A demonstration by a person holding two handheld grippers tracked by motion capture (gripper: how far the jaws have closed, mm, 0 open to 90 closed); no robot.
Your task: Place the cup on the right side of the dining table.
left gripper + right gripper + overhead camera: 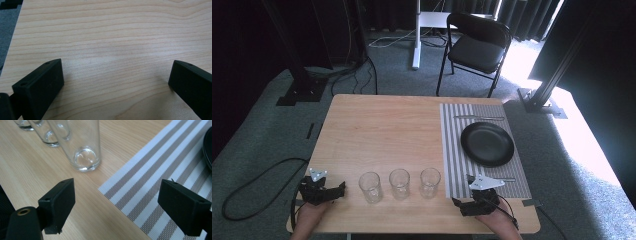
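- Left gripper (339,190), lower left of the high view: it rests at the near edge of the tabletop (382,125), jaws wide apart with bare wood between them, as its own view confirms. It holds nothing and stands just left of the row of glasses.
- Glasses, lower middle of the high view: three clear tumblers stand upright in a row near the front edge, the left glass (370,187), the middle glass (399,183) and the right glass (430,182), apart from one another and all empty. None is on the mat, so I judge that setting a glass at the place setting has not yet begun.
- Right gripper (457,202), lower right of the high view: it sits low over the near left corner of the striped placemat (452,150), jaws spread wide and empty. In the right gripper view the right glass (80,145) stands just ahead of the left jaw, not touching it, so it looks the likeliest first pick.
- Place setting, right half of the high view: a black plate (487,144) lies on the placemat, with a piece of cutlery (479,118) along the far edge; which kind it is I cannot tell.
- What is left: grasp, lift and place, all of it.
- Obstacles: the neighbouring glasses crowd any grasp from the left; the plate takes up much of the mat, leaving its left strip and corners free.
- Surroundings: a black folding chair (477,47) stands beyond the tabletop on the carpet, well clear.
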